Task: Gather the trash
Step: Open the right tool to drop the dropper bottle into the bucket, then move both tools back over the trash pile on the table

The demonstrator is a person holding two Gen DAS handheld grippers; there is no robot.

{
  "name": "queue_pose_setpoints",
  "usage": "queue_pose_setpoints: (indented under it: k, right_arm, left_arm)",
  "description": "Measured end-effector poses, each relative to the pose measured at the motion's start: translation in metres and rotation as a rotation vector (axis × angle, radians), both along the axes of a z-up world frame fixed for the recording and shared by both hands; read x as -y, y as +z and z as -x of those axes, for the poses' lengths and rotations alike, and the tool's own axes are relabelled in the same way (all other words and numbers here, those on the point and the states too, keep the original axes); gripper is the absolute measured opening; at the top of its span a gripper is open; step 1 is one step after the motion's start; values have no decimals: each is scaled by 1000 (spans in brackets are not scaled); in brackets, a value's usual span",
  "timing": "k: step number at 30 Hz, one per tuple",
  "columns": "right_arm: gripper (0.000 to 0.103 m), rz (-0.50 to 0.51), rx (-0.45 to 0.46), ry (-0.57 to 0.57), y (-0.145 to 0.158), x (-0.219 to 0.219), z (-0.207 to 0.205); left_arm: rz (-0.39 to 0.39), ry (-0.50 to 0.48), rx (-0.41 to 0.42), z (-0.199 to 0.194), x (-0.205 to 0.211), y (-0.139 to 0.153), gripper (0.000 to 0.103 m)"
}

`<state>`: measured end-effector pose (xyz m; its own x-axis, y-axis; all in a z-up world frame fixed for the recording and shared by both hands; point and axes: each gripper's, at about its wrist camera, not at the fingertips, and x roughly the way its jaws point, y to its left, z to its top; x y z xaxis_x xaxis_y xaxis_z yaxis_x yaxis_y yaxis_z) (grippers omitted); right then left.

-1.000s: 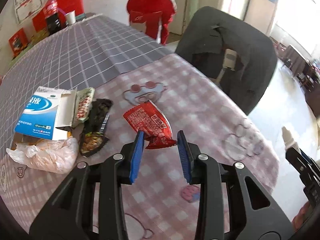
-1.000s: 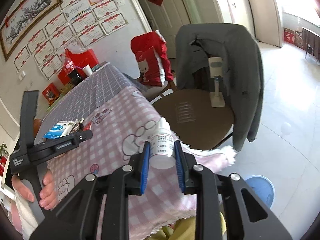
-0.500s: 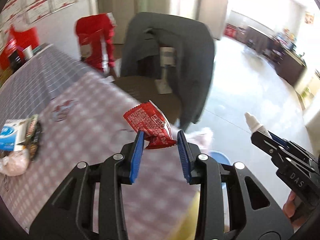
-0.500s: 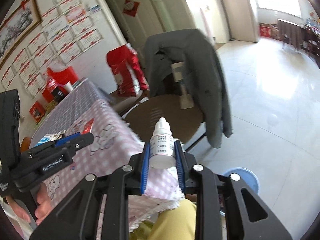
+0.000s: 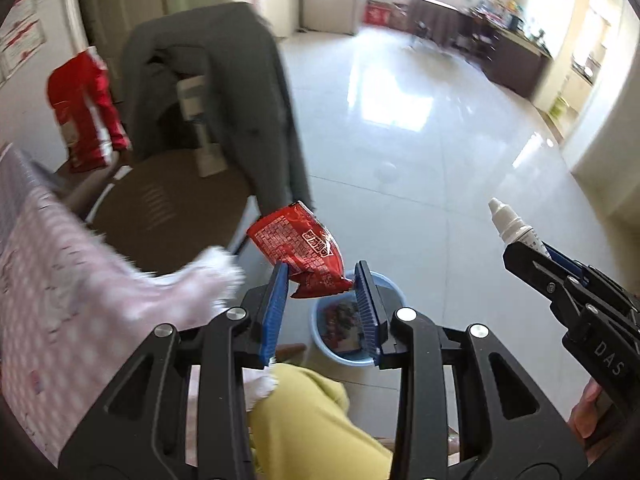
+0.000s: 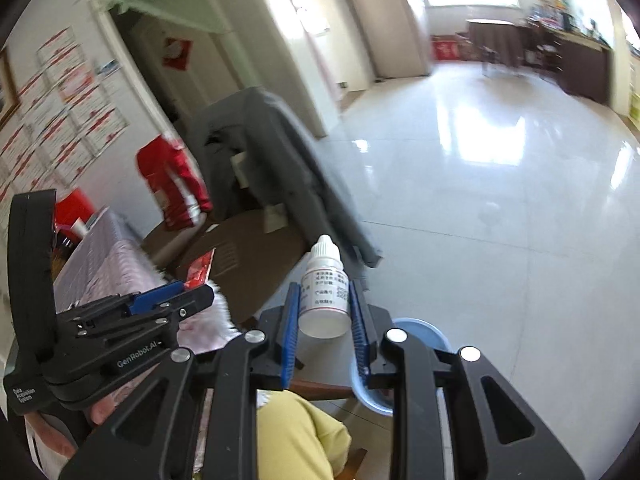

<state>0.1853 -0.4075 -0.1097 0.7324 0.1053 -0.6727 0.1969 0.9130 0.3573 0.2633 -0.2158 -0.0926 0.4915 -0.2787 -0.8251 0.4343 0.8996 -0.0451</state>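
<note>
My left gripper [image 5: 321, 276] is shut on a red snack wrapper [image 5: 298, 244], held in the air past the table's edge and above a light blue bin [image 5: 386, 292] on the floor that has dark red trash inside. The right gripper [image 6: 323, 294] is shut on a small white dropper bottle [image 6: 325, 294], cap pointing up. That bottle [image 5: 510, 222] and the right gripper show at the right of the left wrist view. In the right wrist view the left gripper [image 6: 188, 292] is at the left with the wrapper's edge [image 6: 200, 270], and the bin [image 6: 420, 330] lies partly hidden behind the fingers.
A pink checked tablecloth [image 5: 60, 300] with a white fringe hangs at the left. A brown chair [image 5: 168, 216] draped with a grey jacket [image 5: 240, 92] stands beyond it. A person's knee in yellow trousers [image 5: 308, 420] is below the grippers. Shiny tiled floor [image 5: 420, 140] stretches right.
Both grippers swung from over the table to the right, past its edge, toward the floor. The blue bin came into view beneath them. Wrapper and bottle stayed gripped.
</note>
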Motion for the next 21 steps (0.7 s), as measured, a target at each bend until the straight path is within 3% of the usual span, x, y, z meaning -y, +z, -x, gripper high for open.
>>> queue_pose_setpoints:
  k: [2, 3, 4, 10, 16, 18, 21]
  right_arm:
    - [24, -3, -11, -30, -5, 13, 6]
    - [24, -7, -19, -47, -9, 20, 10]
    - [24, -9, -27, -57, -12, 24, 12]
    - [24, -23, -83, -90, -33, 37, 13]
    - [26, -14, -148, -10, -49, 15, -15]
    - [65, 23, -170, -26, -48, 9, -23]
    - [65, 24, -133, -22, -43, 5, -22]
  left_arm:
    - [-7, -38, -4, -1, 19, -6, 45]
    - [-14, -57, -5, 0, 25, -9, 71]
    - [-18, -72, -1, 0, 31, -11, 78]
    - [-32, -61, -36, -5, 33, -28, 78]
    - [-46, -5, -42, -9, 12, -31, 78]
    - [-46, 9, -33, -9, 5, -29, 78]
    - [-38, 29, -29, -9, -5, -25, 78]
